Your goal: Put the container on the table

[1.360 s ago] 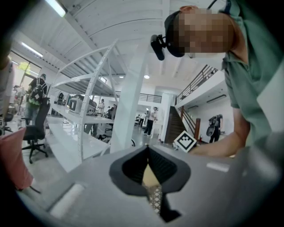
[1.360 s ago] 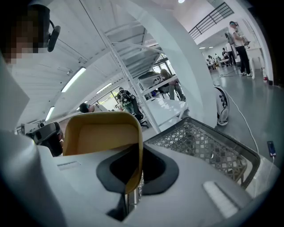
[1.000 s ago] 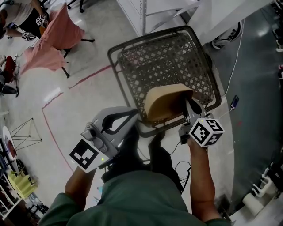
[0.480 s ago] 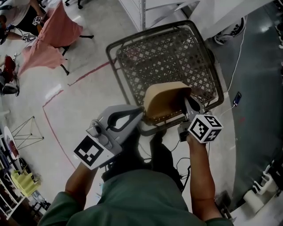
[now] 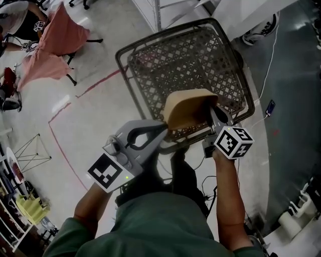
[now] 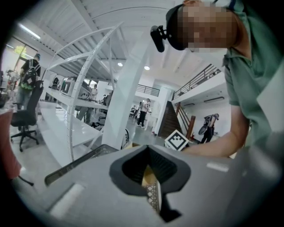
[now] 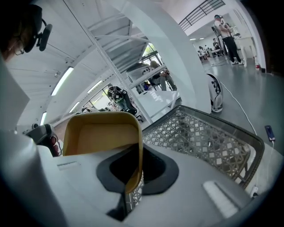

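A dark wire-mesh basket hangs over the floor in front of me, held at its near rim by both grippers. A tan tub stands tilted inside that near rim. My left gripper is shut on the rim's left part. In the left gripper view the left gripper has mesh and a tan sliver between its jaws. My right gripper is shut on the tub's wall. The right gripper view shows the right gripper pinching the tub against the mesh, with the basket stretching beyond.
A white shelving frame stands just past the basket. A chair draped in pink cloth is at the upper left, near a red tape line on the floor. Cables and a phone lie on the floor at the right.
Basket, tub and both grippers have sunk a little together. The left gripper has drifted slightly right in the head view. Both grips are unchanged.
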The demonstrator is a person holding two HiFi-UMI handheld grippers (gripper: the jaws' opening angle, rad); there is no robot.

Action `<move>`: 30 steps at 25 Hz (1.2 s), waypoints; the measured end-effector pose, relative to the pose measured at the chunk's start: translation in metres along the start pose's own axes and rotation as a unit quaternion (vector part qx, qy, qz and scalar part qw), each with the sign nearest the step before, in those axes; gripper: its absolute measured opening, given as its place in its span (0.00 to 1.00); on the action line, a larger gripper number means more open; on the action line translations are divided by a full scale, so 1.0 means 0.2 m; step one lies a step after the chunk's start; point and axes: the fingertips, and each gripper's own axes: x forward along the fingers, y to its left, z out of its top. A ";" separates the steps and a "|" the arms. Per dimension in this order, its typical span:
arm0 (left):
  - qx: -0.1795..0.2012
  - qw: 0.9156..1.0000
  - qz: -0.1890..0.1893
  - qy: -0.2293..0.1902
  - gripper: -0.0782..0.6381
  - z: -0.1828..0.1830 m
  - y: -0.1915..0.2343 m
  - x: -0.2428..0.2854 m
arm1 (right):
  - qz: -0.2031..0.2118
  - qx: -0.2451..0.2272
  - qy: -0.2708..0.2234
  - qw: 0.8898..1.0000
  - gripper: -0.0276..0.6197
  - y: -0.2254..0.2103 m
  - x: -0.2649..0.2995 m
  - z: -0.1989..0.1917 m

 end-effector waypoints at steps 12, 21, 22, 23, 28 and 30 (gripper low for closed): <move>-0.015 0.999 -0.021 0.024 0.11 -0.12 -0.02 0.17 | -0.004 0.019 0.011 1.000 0.05 -0.12 0.09 -0.03; -0.017 0.999 -0.033 0.032 0.11 -0.15 -0.05 0.22 | -0.023 0.029 0.010 0.999 0.05 -0.23 0.06 -0.06; -0.017 0.999 -0.034 0.031 0.11 -0.15 -0.05 0.22 | -0.025 0.031 0.011 0.999 0.05 -0.24 0.06 -0.07; -0.017 0.999 -0.033 0.031 0.11 -0.15 -0.05 0.21 | -0.027 0.033 0.012 0.999 0.05 -0.25 0.05 -0.09; -0.025 0.999 -0.028 0.037 0.11 -0.19 -0.02 0.22 | -0.035 0.038 0.020 0.998 0.05 -0.31 0.08 -0.13; -0.026 0.999 -0.027 0.037 0.11 -0.20 0.00 0.22 | -0.037 0.039 0.023 0.998 0.05 -0.33 0.10 -0.14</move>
